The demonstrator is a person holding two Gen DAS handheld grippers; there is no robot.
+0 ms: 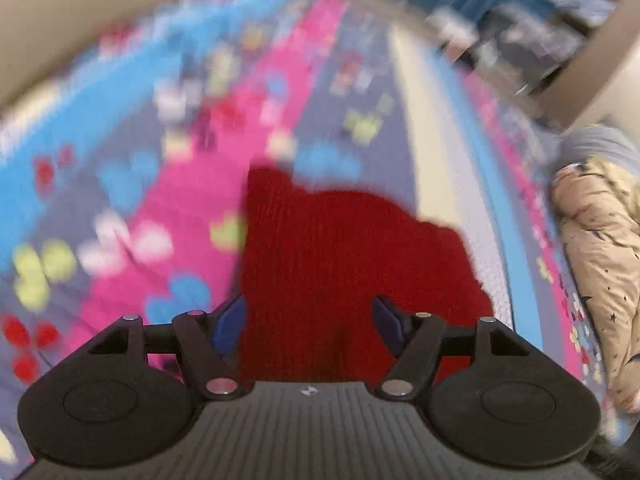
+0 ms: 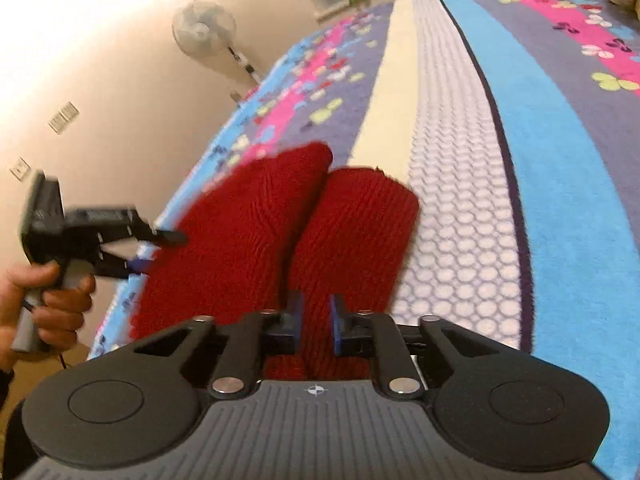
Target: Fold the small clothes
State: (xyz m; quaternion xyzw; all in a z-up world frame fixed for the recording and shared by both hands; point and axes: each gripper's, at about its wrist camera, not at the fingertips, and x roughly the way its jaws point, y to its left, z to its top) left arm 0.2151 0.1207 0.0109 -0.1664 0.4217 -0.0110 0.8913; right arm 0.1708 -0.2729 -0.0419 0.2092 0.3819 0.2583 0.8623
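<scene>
1. A red knitted garment lies on a bed, near its edge, on top of a fleecy blanket. The knit is chunky and ribbed, and it is bunched into two rounded, tube-like lobes side by side with a crease between them.

2. The blanket is striped in blue, pink, grey-purple and cream, with small butterfly shapes scattered over the darker bands and a raised honeycomb texture on one pale band.

3. The right gripper sits low over the near end of the red knit. Its blue-padded jaws are close together with a narrow fold of the knit between them; whether they actually pinch it, I cannot tell.

4. The left gripper has its jaws spread wide, red knit filling the gap between them without either pad clearly pressing it. In the right wrist view this gripper is at the garment's left edge, held by a bare hand.

5. A beige padded jacket with small dark stars lies crumpled on the blanket, well apart from the red knit.

6. A white pedestal fan stands by the cream wall.
</scene>
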